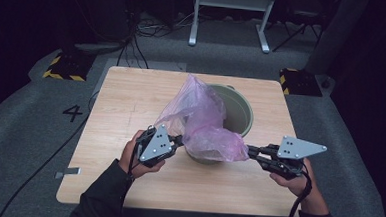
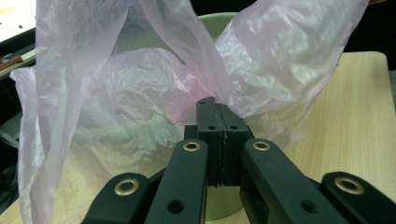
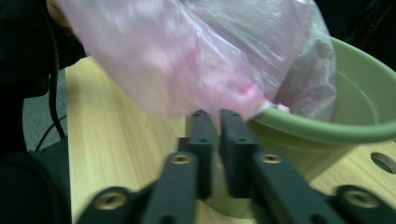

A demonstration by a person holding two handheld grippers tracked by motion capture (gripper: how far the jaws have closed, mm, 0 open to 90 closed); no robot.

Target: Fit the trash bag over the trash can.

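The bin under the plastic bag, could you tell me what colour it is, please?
The bin is pale green, clearest in the right gripper view.

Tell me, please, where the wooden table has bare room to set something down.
The light wooden table is bare left of the thin pink plastic bag, up to its far left corner, and along the near edge between the forearms. It is crowded at the round green plastic bucket, where the left gripper and right gripper pinch the bag.
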